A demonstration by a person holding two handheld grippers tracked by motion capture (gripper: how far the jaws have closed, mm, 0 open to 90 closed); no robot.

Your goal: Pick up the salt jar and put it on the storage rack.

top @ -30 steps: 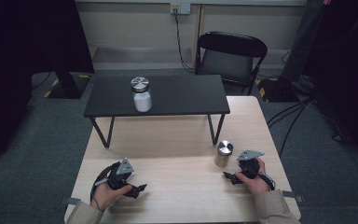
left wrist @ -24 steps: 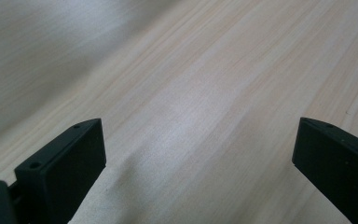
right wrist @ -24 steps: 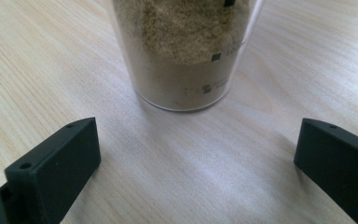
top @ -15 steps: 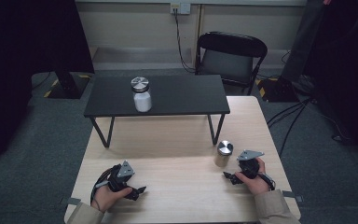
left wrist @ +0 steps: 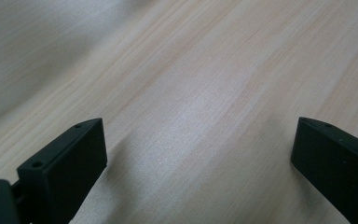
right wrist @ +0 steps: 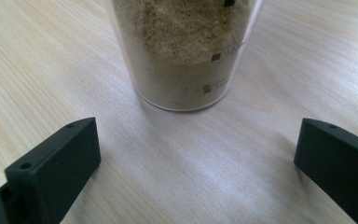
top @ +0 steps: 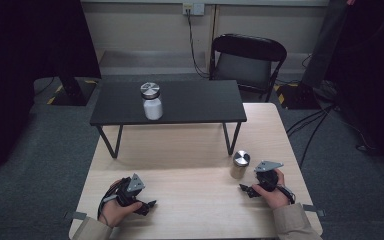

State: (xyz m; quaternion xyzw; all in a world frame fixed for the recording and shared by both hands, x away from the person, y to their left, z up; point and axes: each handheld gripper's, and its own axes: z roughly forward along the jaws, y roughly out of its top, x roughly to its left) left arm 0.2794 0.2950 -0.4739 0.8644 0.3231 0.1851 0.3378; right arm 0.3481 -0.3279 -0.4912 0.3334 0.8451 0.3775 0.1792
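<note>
Pale wood-grain table (top: 190,165), black low table (top: 190,102), tan-filled silver-lidded jar (top: 239,165).

Recording studio or lab: black curtains (top: 25,75), grey carpet (top: 40,165), wall socket (top: 193,8), trailing cables (top: 315,125), bare wooden bench (top: 190,150), folding chair (top: 247,62).

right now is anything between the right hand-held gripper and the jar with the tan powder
Nothing visible. The right hand-held gripper has its jaws open, and only bare wooden table lies between them and the jar just ahead.
</note>
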